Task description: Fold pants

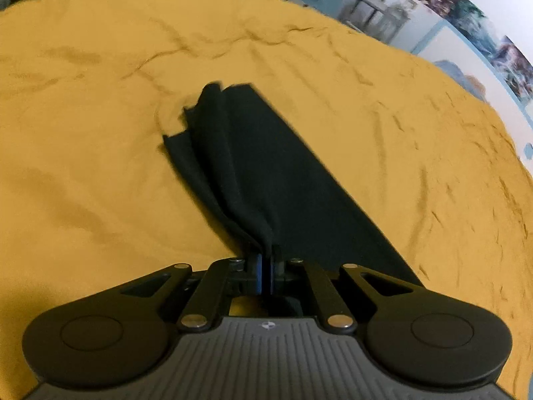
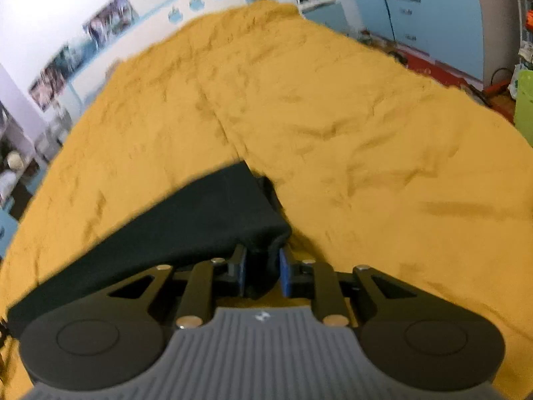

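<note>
Left gripper (image 1: 265, 263) pinching black pants (image 1: 266, 166), my right gripper (image 2: 263, 263) clamped on other bunched end; cloth stretched ahead over yellow bedspread (image 1: 100, 133)

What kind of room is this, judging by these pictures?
Probably a bedroom at home: the black pants lie on a wide mustard-yellow bedspread, photos hang on the wall, and blue cabinets stand behind.
</note>
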